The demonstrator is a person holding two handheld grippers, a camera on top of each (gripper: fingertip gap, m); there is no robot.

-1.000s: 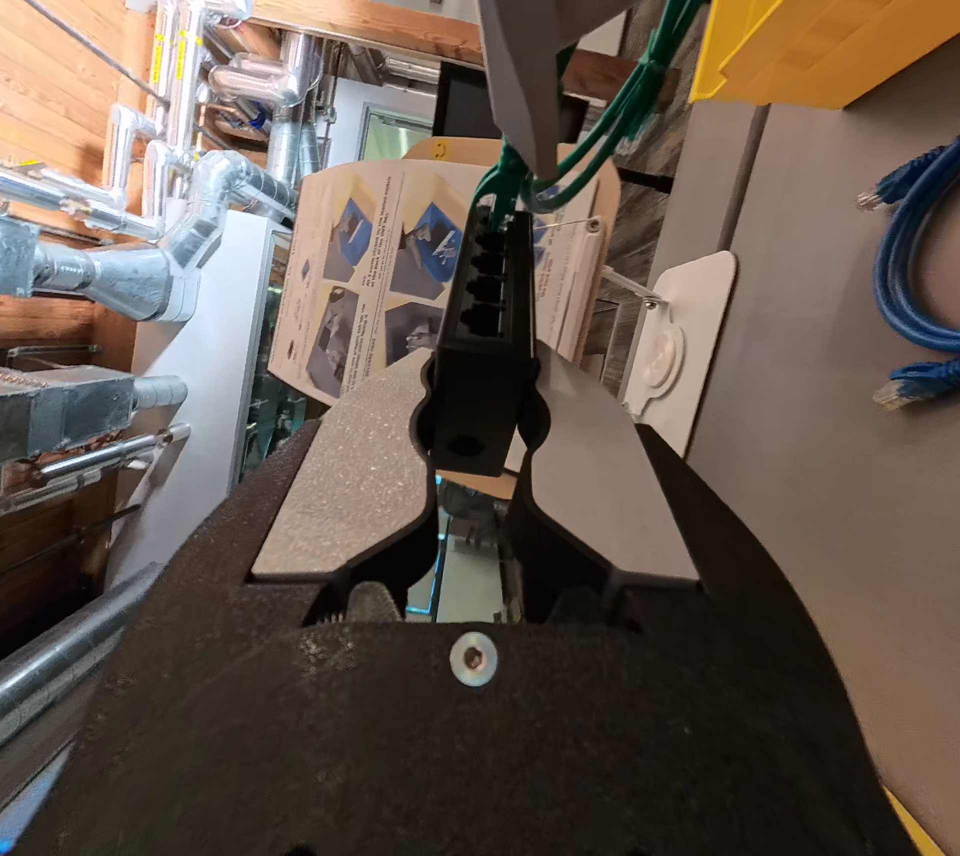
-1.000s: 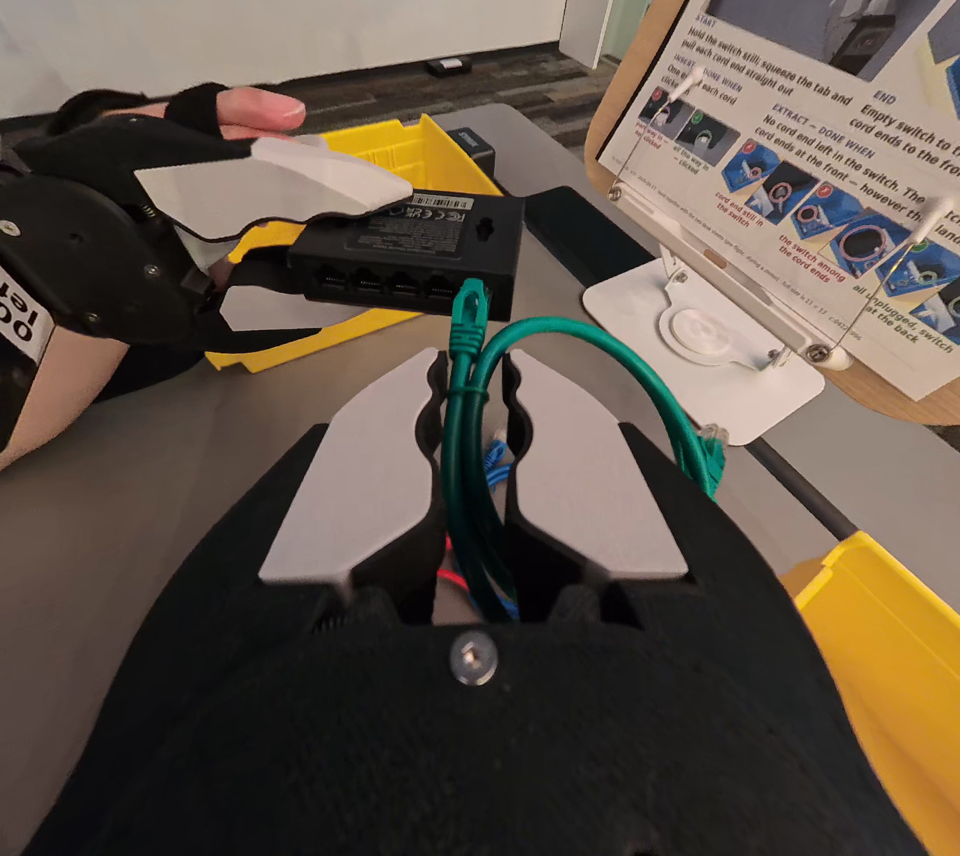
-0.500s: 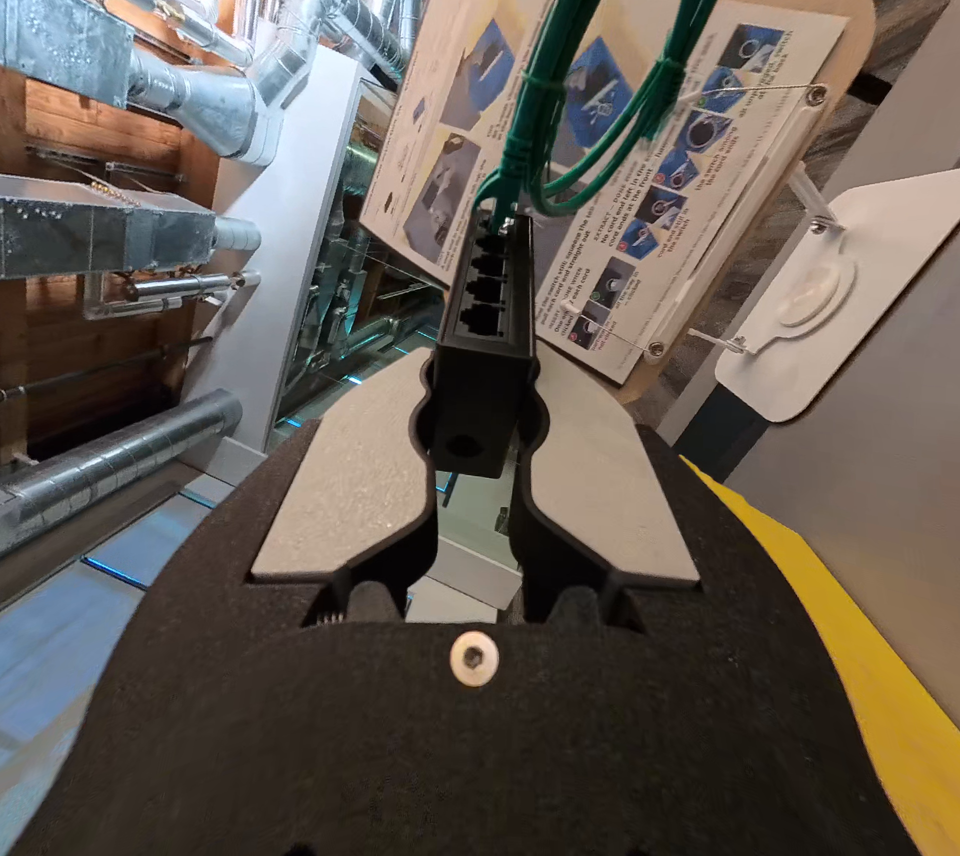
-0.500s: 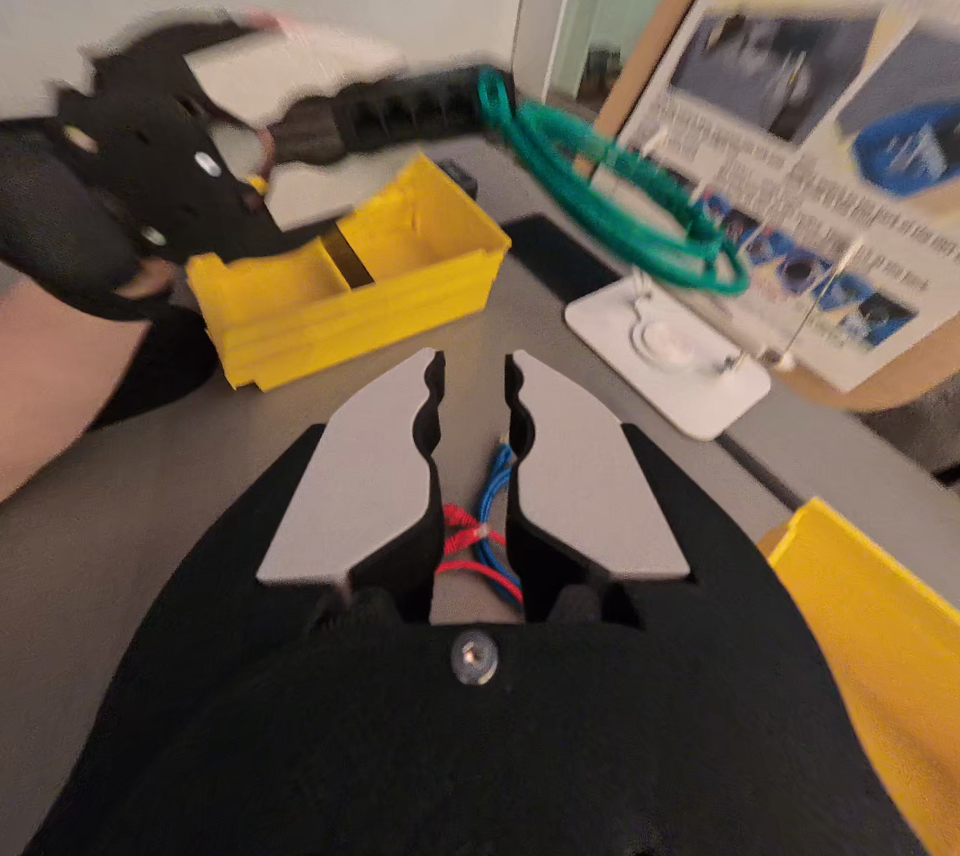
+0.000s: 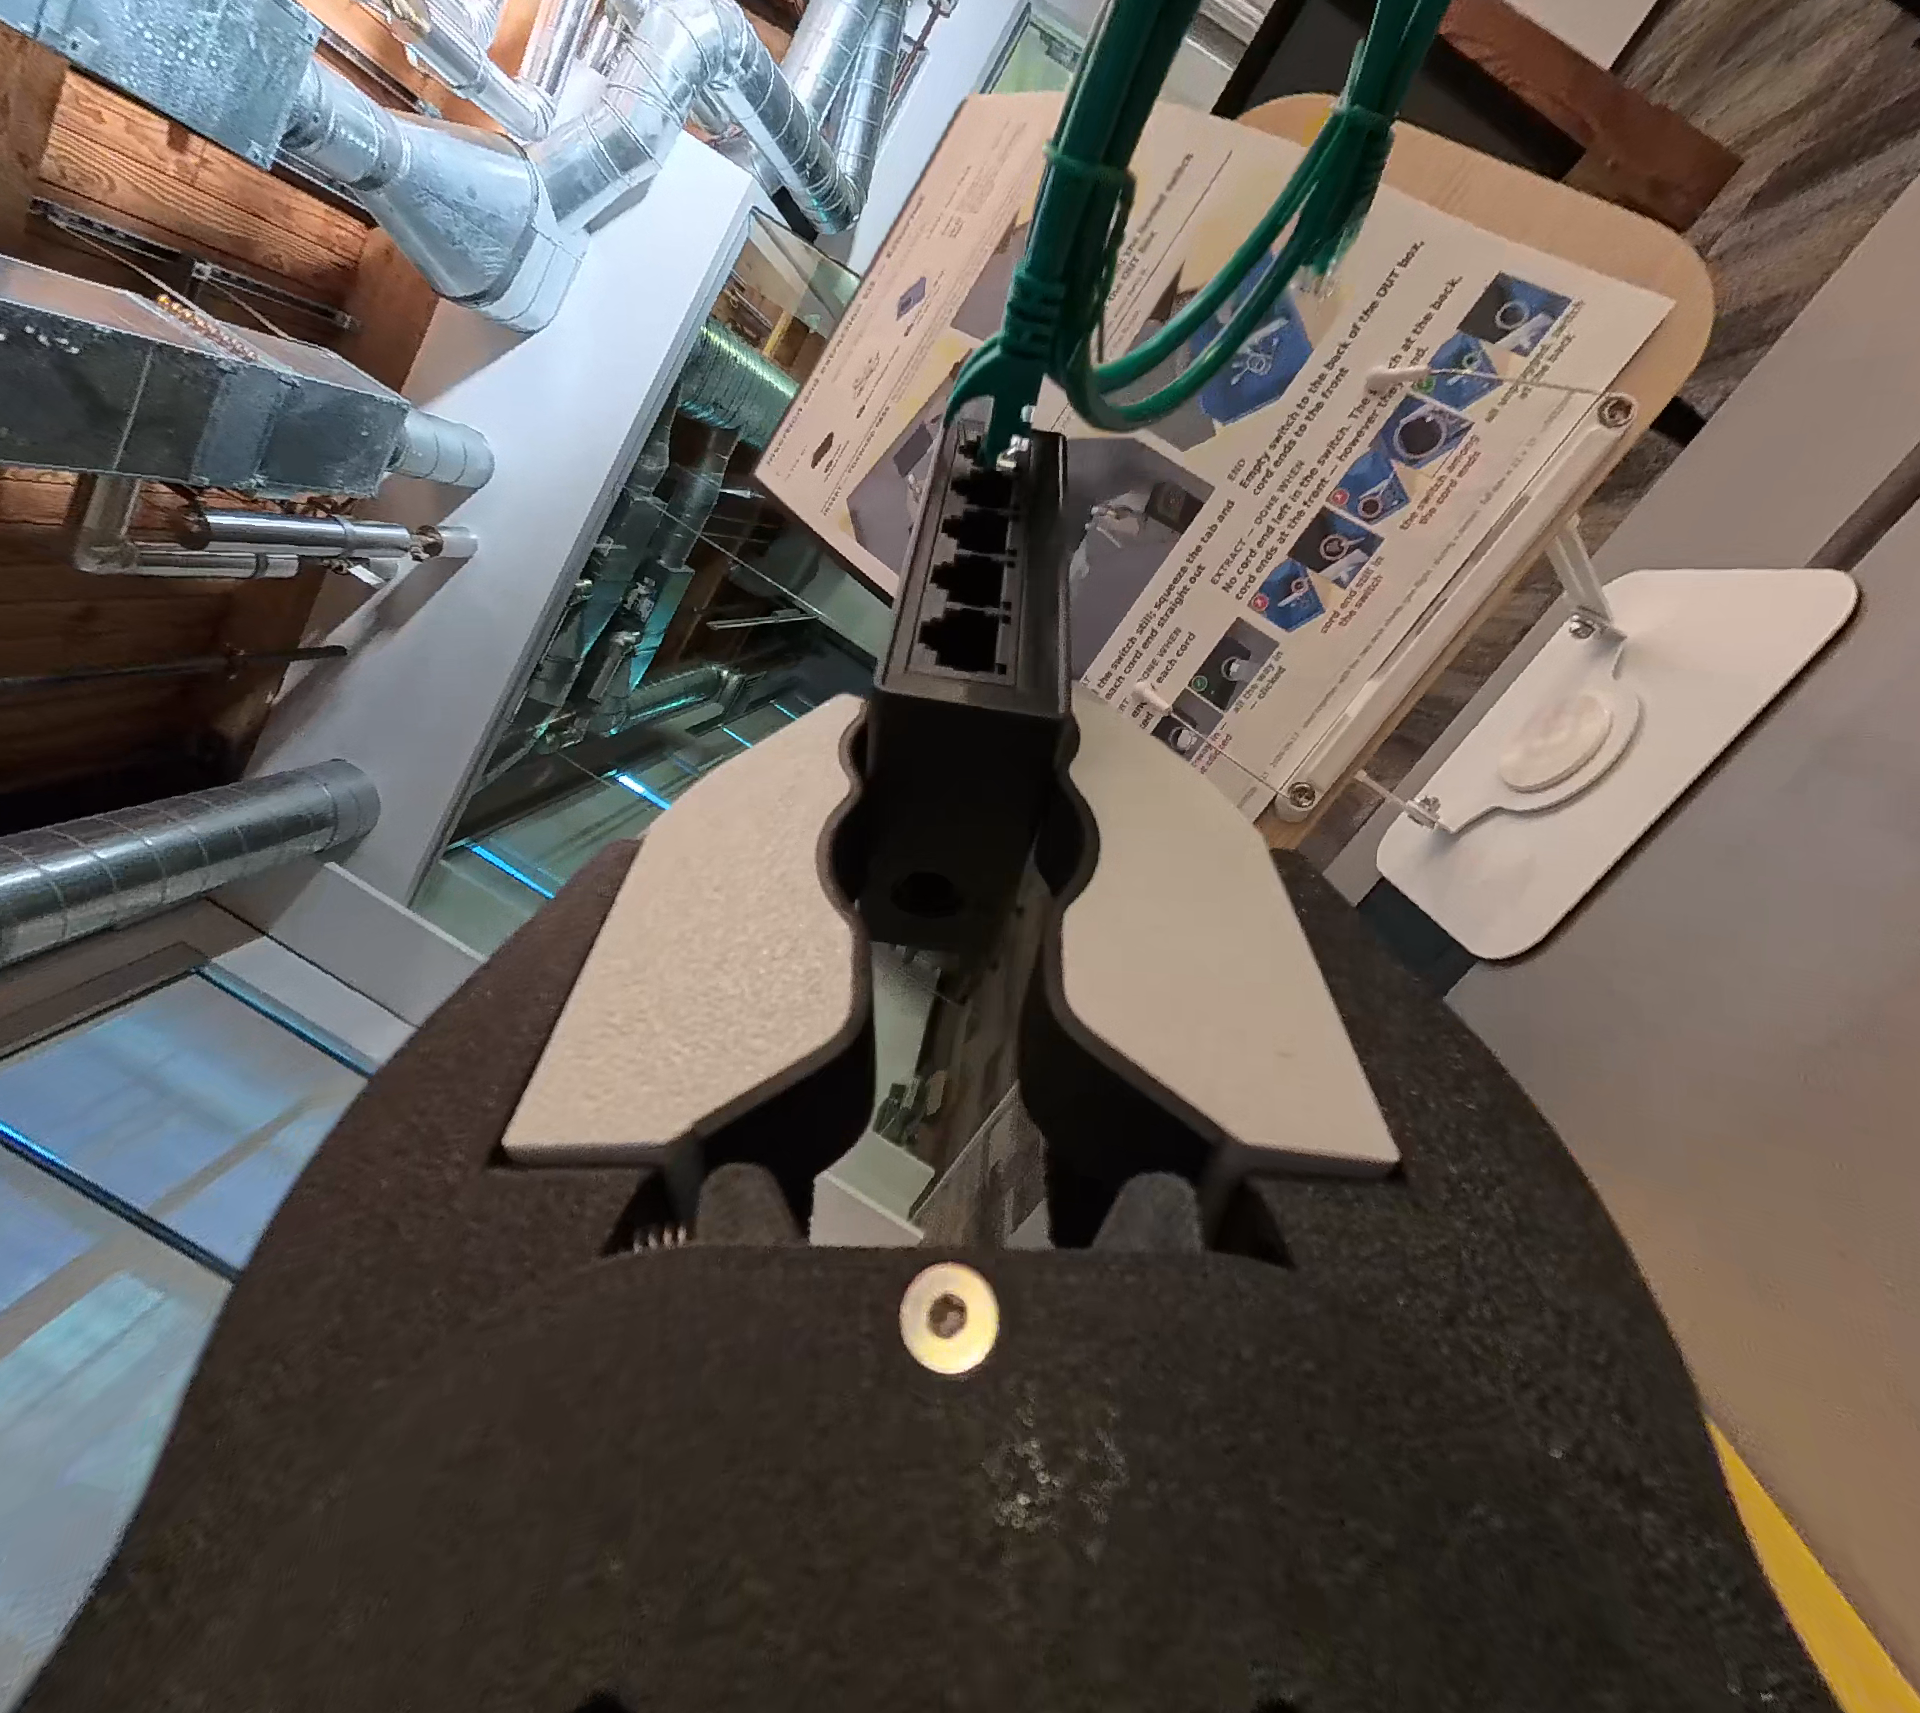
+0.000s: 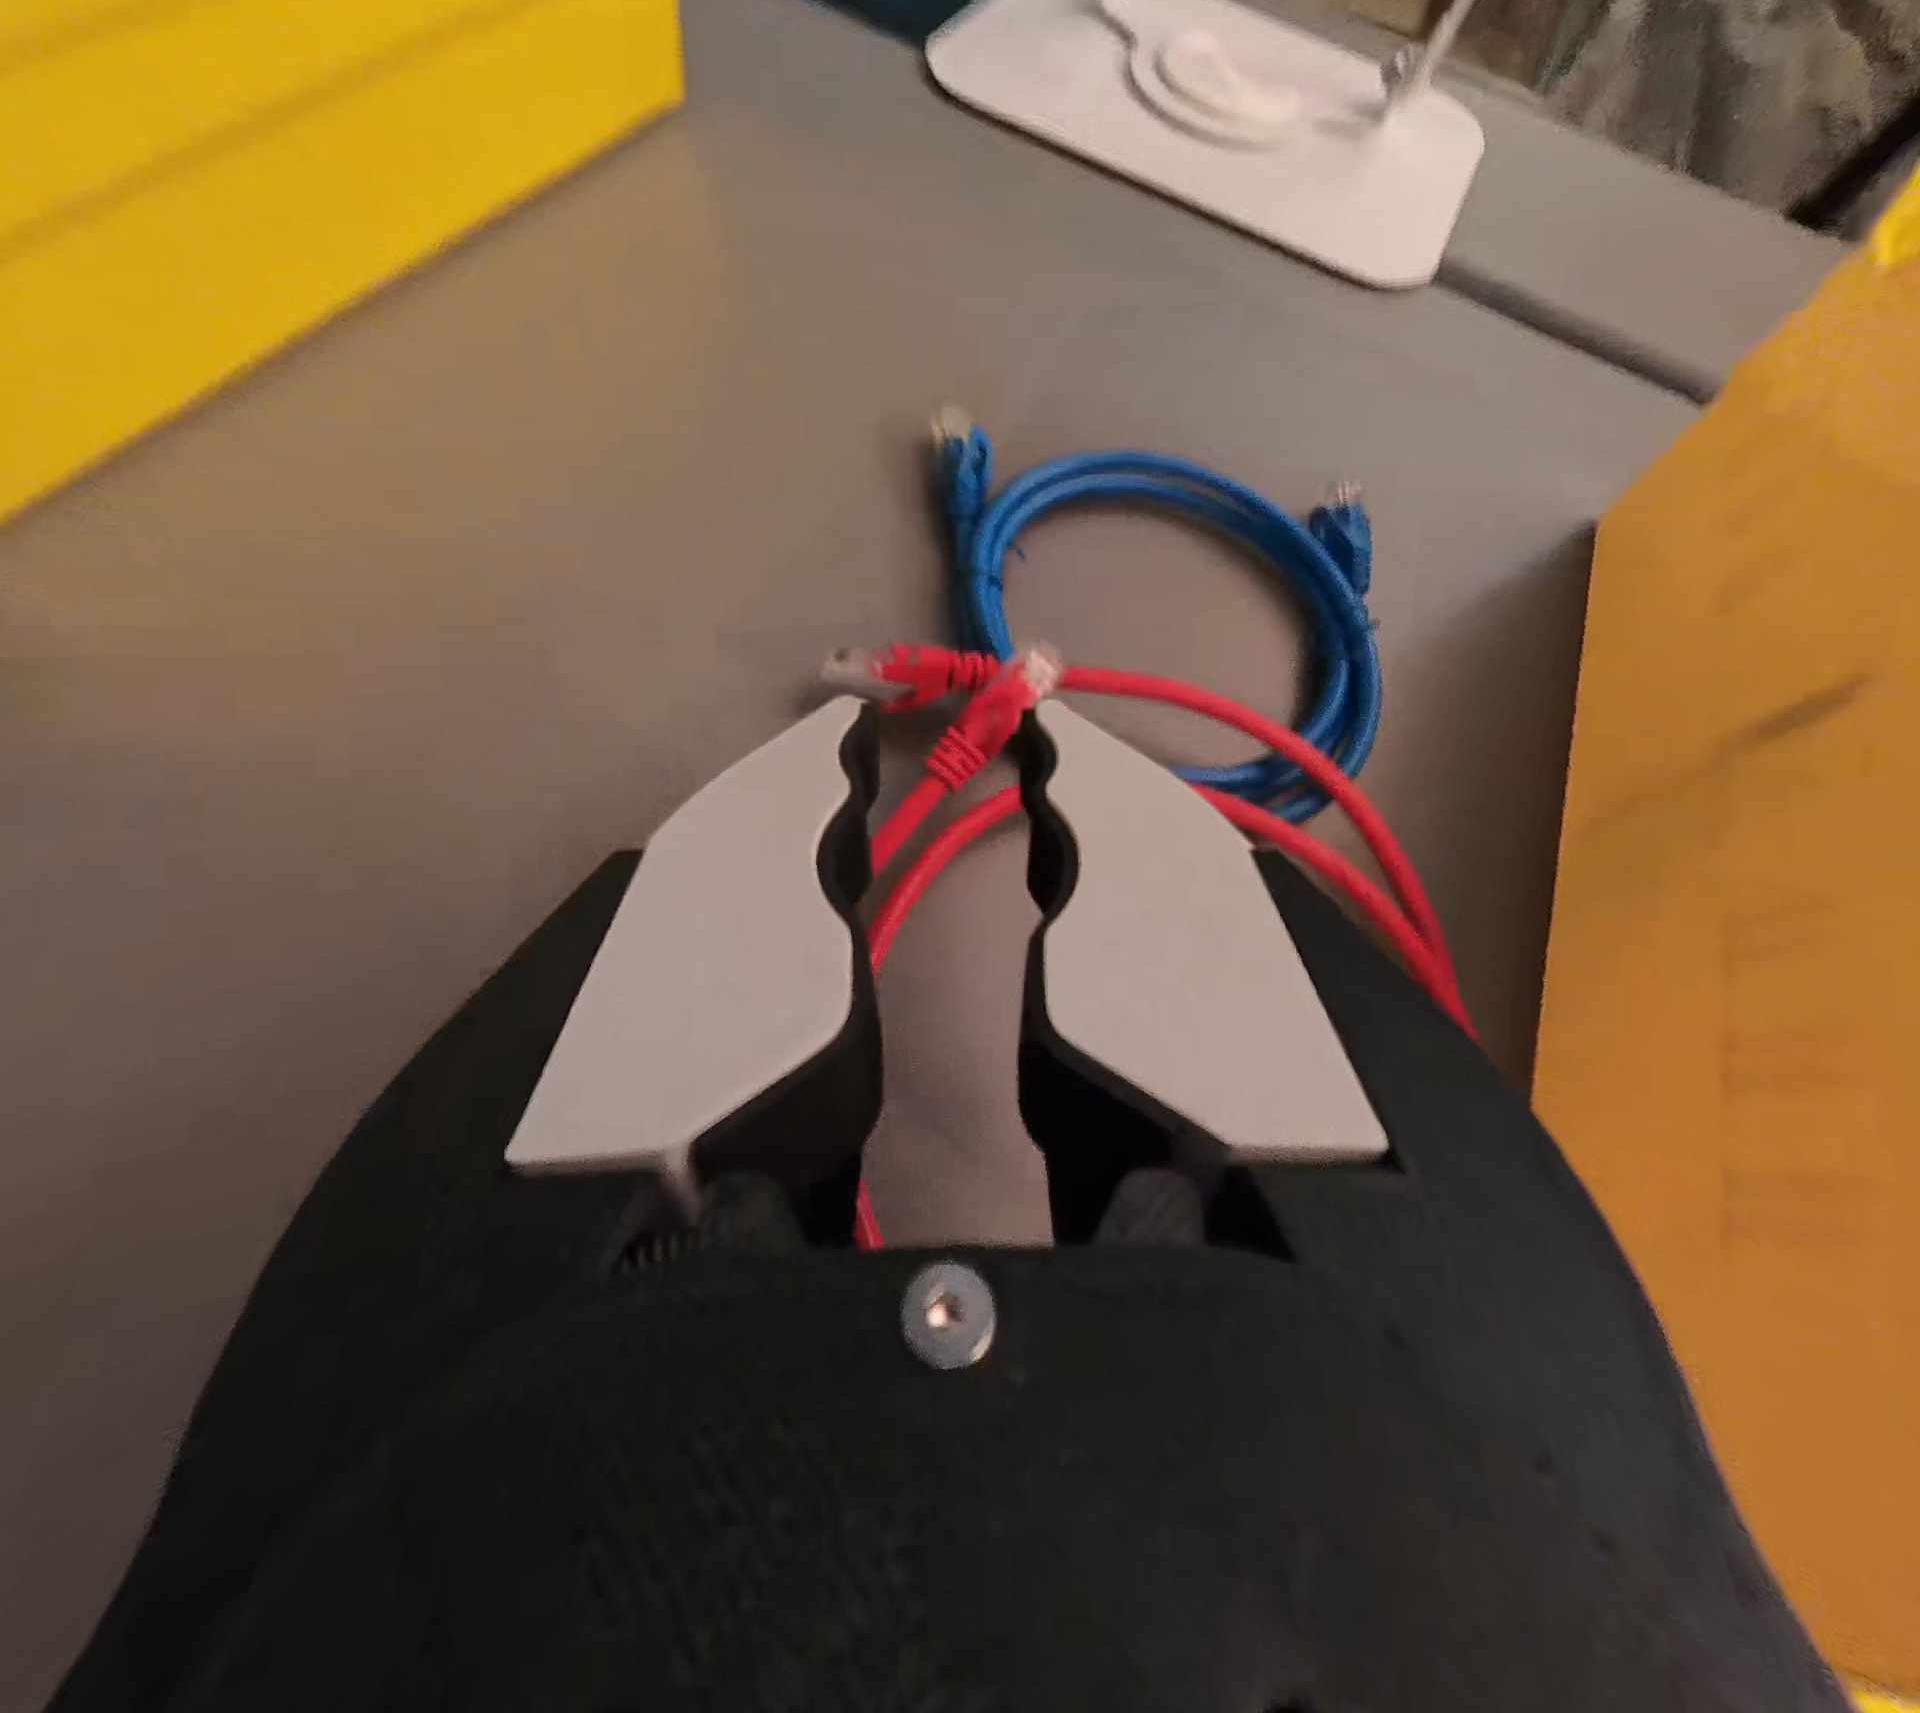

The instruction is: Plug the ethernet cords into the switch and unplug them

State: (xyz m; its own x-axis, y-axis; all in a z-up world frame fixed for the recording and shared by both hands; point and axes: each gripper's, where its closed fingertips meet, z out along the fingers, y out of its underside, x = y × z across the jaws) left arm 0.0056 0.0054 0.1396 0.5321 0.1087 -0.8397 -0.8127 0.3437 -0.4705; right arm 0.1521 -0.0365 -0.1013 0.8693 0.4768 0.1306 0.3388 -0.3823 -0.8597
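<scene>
My left gripper [image 5: 961, 718] is shut on the near end of the black switch [image 5: 971, 603] and holds it in the air with its row of ports facing the camera. A green cord [image 5: 1091, 229] is plugged into the farthest port; its tied coil and free plug [image 5: 1340, 250] hang from the switch. My right gripper [image 6: 945, 707] is open and low over the grey table [image 6: 416, 624]. The red cord [image 6: 1247, 728] runs between its jaws, with the two red plugs at its fingertips. A coiled blue cord [image 6: 1195, 479] lies just beyond the red one.
A yellow bin [image 6: 312, 53] stands at the left and another yellow bin [image 6: 1745, 728] close on the right of the cords. A white stand base [image 6: 1351, 136] sits at the table's far edge and carries an instruction board [image 5: 1351, 468]. Across from one pair of fingers to the other is roughly 30 cm.
My right gripper let go of the green cord, now plugged into the switch, and dropped down to the red and blue cords. My left gripper lifted and turned the switch with the green cord hanging.
</scene>
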